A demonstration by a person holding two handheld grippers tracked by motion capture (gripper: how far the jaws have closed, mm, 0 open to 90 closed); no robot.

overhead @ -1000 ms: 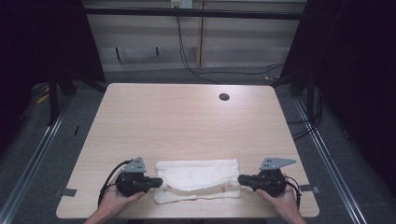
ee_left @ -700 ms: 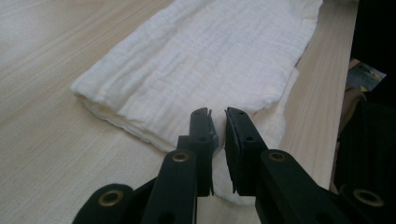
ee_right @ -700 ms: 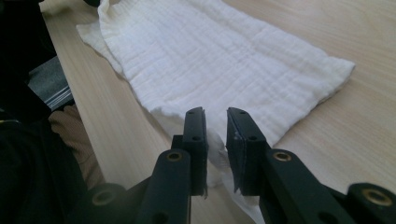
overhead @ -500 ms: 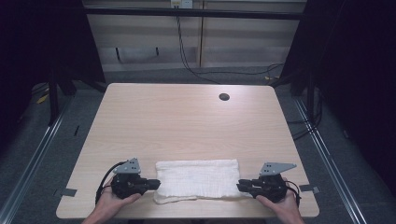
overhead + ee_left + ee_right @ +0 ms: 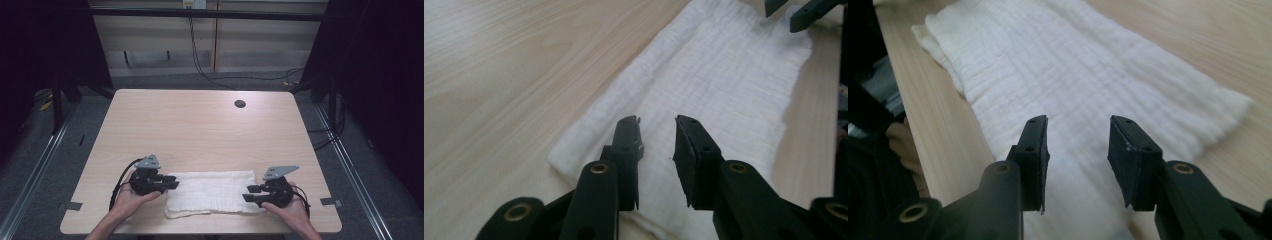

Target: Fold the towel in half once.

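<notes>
We see the left gripper (image 5: 172,183) and the right gripper (image 5: 248,193) with jaws partly apart, just opened, each poised over one short end of the folded white ribbed cloth (image 5: 210,192) without pinching it. The cloth lies flat near the front edge of the light wooden table (image 5: 200,130), its long axis running left to right between the grippers.

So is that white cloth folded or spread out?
Folded: the white cloth lies as a flat narrow strip, with a second layer's edge showing along its near side.
</notes>
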